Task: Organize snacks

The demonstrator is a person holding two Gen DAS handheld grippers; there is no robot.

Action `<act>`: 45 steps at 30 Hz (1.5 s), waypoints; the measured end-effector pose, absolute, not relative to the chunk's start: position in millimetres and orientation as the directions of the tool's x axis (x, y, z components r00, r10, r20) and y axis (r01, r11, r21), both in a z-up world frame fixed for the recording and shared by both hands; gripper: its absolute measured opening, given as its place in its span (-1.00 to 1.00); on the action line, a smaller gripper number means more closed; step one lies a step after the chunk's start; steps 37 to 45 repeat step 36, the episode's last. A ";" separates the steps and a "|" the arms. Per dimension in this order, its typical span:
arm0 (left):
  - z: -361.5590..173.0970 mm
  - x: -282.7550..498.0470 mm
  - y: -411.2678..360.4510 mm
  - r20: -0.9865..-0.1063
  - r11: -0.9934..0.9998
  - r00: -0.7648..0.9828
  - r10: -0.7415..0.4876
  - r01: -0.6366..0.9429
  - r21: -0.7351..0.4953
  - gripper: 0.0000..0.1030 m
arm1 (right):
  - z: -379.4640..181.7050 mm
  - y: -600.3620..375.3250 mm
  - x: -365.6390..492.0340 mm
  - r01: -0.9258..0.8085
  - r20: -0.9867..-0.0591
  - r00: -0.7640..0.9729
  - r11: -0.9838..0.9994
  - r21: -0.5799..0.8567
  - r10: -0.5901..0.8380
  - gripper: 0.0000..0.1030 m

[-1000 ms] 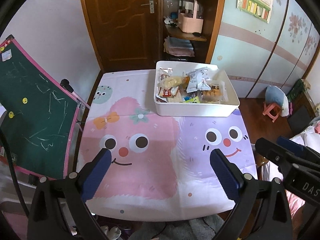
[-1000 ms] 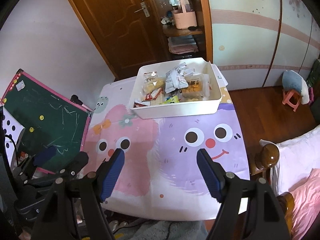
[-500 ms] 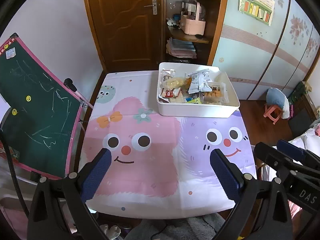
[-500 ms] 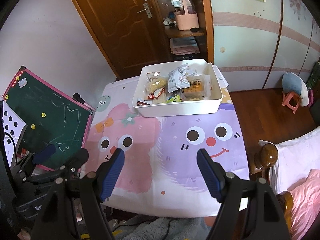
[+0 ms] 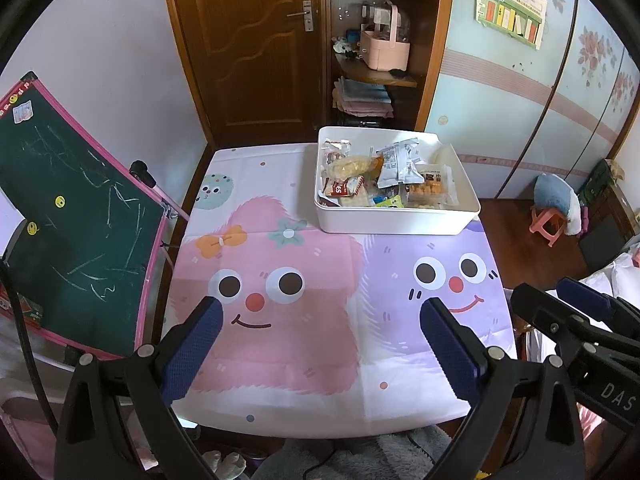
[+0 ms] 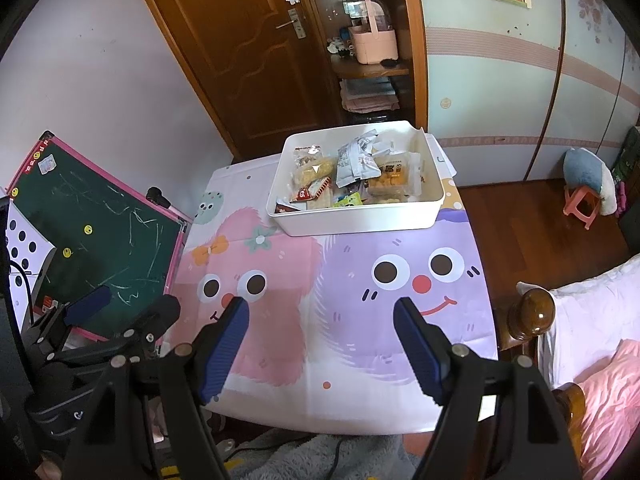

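A white bin [image 5: 394, 222] [image 6: 360, 218] stands at the far right of the table, filled with several snack packets: a yellow chip bag [image 5: 352, 166], a silver pouch [image 5: 398, 162], an orange cracker pack [image 5: 430, 190]. My left gripper [image 5: 320, 322] is open and empty, well above the near half of the table. My right gripper [image 6: 322, 320] is open and empty beside it, also high above the near edge. Each gripper shows at the edge of the other's view.
The table wears a cloth with pink and purple cartoon faces [image 5: 280, 276]. A green chalkboard [image 5: 76, 220] leans at the left. A wooden door and shelf [image 5: 372, 60] stand behind. A bed with a wooden post [image 6: 536, 314] is at the right.
Both grippers have drawn back and up from the table, so the bin and cloth sit a little lower and smaller. Both stay open and empty.
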State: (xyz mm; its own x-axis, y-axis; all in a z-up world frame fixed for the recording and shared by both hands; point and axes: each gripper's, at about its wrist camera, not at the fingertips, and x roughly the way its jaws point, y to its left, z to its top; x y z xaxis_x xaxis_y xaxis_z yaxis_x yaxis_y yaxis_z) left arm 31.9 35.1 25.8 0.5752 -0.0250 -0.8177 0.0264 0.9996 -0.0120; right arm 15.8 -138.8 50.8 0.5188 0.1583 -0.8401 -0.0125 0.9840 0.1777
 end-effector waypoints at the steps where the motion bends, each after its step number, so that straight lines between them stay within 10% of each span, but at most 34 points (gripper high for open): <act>1: 25.8 31.9 35.2 -0.818 1.000 0.575 -0.025 0.026 -0.013 0.92 | 50.8 -138.7 15.8 -0.013 -0.840 0.519 0.984 0.177 0.158 0.46; 45: 27.4 30.3 42.1 -0.824 1.000 0.567 -0.023 0.031 -0.007 0.92 | 49.0 -135.2 13.3 -0.015 -0.840 0.518 0.984 0.179 0.161 0.46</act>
